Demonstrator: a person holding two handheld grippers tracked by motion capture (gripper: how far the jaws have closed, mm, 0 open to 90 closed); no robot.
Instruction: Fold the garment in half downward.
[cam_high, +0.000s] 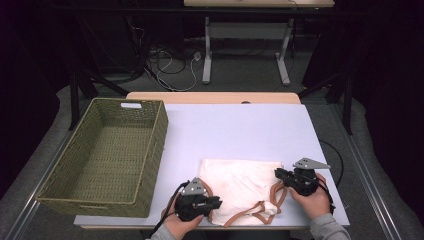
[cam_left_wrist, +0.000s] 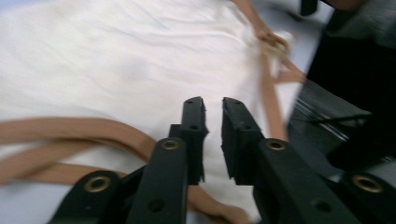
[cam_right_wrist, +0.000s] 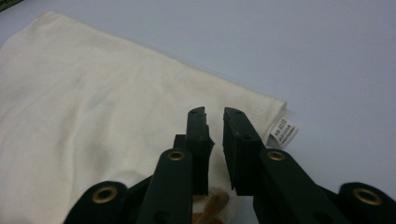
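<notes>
Right, I see a white tabletop (cam_high: 240, 130) in a dark room, cables on the floor behind at 12 o'clock and a woven rectangular basket (cam_high: 150, 150) at 9. Left gripper (cam_high: 212, 202) and right gripper (cam_high: 278, 174) both show jaws cracked open a narrow slit, nothing pinched. Cream cloth bag (cam_high: 240, 182), soft, flat, tan webbing straps (cam_high: 252, 212), lies between them at 6.

Table top (cam_high: 240, 125) was evenly lit from overhead, room behind it was dark, shadows were soft, no glare, left gripper view was smeared with motion blur, right gripper view was sharper, jaws nearest the lens were soft.
</notes>
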